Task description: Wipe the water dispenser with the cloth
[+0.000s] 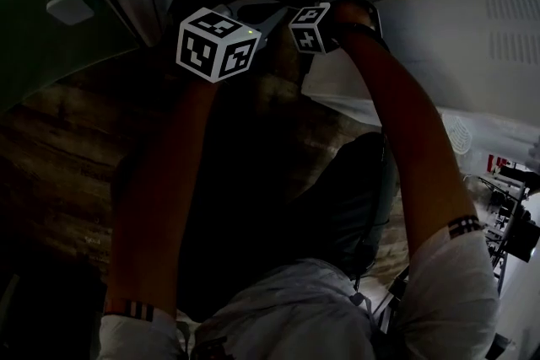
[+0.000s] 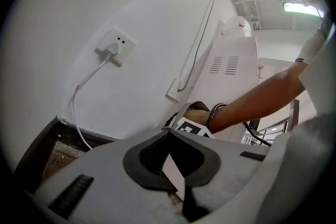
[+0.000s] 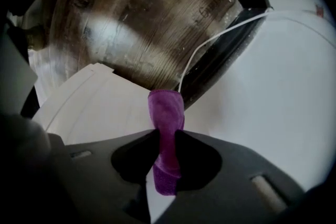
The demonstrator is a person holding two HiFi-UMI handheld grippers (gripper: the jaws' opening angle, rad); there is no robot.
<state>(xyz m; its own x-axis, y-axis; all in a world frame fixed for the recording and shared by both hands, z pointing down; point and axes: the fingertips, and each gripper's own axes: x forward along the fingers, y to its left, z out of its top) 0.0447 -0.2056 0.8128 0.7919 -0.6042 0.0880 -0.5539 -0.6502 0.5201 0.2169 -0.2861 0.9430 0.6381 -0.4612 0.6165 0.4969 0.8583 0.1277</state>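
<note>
My right gripper (image 3: 167,135) is shut on a purple cloth (image 3: 166,113), which sticks up out of the jaws as a folded strip. The cloth hangs just off a white panel of the water dispenser (image 3: 92,110). In the head view the right gripper (image 1: 310,27) is held low by the dispenser's white body (image 1: 472,55), and the cloth is hidden there. My left gripper (image 1: 215,42) hovers close to its left. In its own view the left gripper (image 2: 169,132) has its jaws together with nothing held, facing the wall and the dispenser's vented back (image 2: 231,63).
A wall socket (image 2: 114,45) has a plug in it, and a white cable (image 2: 79,107) runs down to the dark skirting. Dark wooden floor (image 3: 136,23) lies below. The person's legs (image 1: 278,215) fill the middle of the head view.
</note>
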